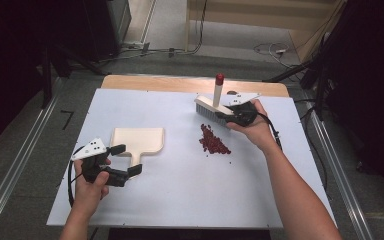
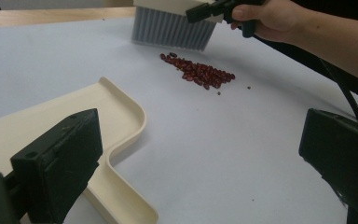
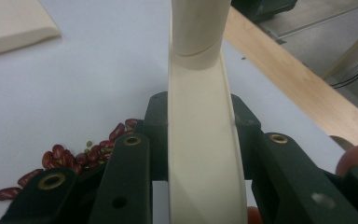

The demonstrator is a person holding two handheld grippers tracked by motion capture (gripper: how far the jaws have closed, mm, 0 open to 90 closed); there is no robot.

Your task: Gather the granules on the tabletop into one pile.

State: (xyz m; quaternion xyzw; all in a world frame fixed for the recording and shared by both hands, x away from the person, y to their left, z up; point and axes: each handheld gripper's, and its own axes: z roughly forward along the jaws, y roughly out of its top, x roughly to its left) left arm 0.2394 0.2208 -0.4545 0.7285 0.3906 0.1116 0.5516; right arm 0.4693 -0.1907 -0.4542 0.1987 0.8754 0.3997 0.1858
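Reaching in from the lower right of the high view, your right forearm angles up the table to the right gripper [image 1: 235,114], whose jaws are clamped on the cream back of the brush [image 1: 211,107]. The brush's handle stands up, red-capped, and its grey bristles hang just beyond the far end of the pile of red beans [image 1: 213,141]; whether they touch the white table [image 1: 180,195] is hard to judge from here. In the right gripper view the brush [image 3: 200,140] sits squarely between the black jaws, with beans [image 3: 70,158] low at the left, partly hidden behind the gripper's body.

Your left hand [image 1: 91,182] rests near the front-left edge, holding the left gripper [image 1: 125,160] with its jaws apart, one on each side of the dustpan's short handle without pressing it. The dustpan [image 1: 137,141] lies flat, well apart from the beans. In the left gripper view the dustpan [image 2: 116,112] is cut off at the left edge.
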